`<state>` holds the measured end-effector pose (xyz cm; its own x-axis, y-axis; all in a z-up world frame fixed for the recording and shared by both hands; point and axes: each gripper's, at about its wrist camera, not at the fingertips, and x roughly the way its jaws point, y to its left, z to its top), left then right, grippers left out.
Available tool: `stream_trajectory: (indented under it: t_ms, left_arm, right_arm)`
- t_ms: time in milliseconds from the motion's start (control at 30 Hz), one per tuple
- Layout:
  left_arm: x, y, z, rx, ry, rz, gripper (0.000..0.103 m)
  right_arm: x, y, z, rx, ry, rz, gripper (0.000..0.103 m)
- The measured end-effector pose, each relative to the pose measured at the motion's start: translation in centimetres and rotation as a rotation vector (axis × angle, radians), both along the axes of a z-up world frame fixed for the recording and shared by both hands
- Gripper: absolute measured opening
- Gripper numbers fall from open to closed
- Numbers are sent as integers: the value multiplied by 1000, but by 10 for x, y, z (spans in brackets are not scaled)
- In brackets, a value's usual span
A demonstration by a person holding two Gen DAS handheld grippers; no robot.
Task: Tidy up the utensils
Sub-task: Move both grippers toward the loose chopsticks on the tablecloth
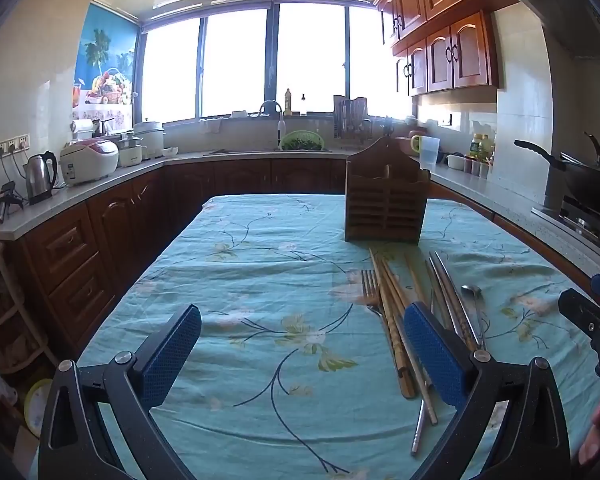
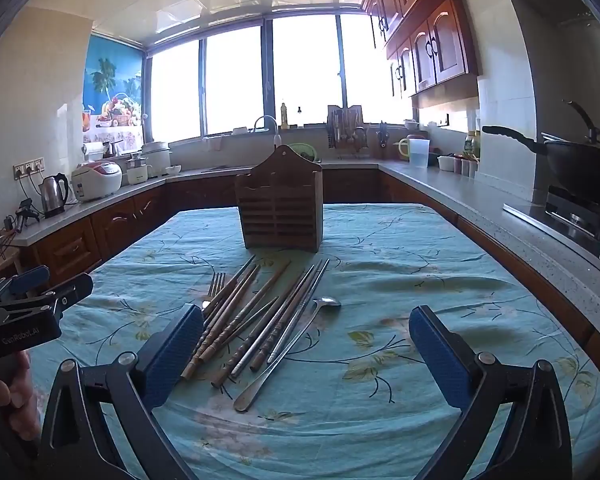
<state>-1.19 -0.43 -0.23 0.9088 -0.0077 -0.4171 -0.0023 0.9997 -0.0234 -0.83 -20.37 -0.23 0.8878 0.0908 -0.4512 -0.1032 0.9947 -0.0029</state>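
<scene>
On the cloth-covered worktop (image 2: pixel 380 240), utensils (image 2: pixel 259 320) lie loose at 6 o'clock of the wooden holder (image 2: pixel 279 208), awaiting sorting; left claw (image 1: pixel 302 344) and right claw (image 2: pixel 306 344) both gape wide, empty.

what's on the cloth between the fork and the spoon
A loose row of chopsticks, wooden and metal, lies between the fork and the spoon. The right wrist view shows it best.
</scene>
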Motion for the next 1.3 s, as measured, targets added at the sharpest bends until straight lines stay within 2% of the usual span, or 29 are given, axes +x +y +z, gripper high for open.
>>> stream_trajectory:
  t_ms: [900,1300]
  left_arm:
    - [-7,-2,-4,-1,-2,5,102]
    - [0,-1,-7,-21,29,-6,102]
  right_arm:
    - [-1,-1,1,8,1,6,103]
    - [2,-3,-1,35,34,14,103]
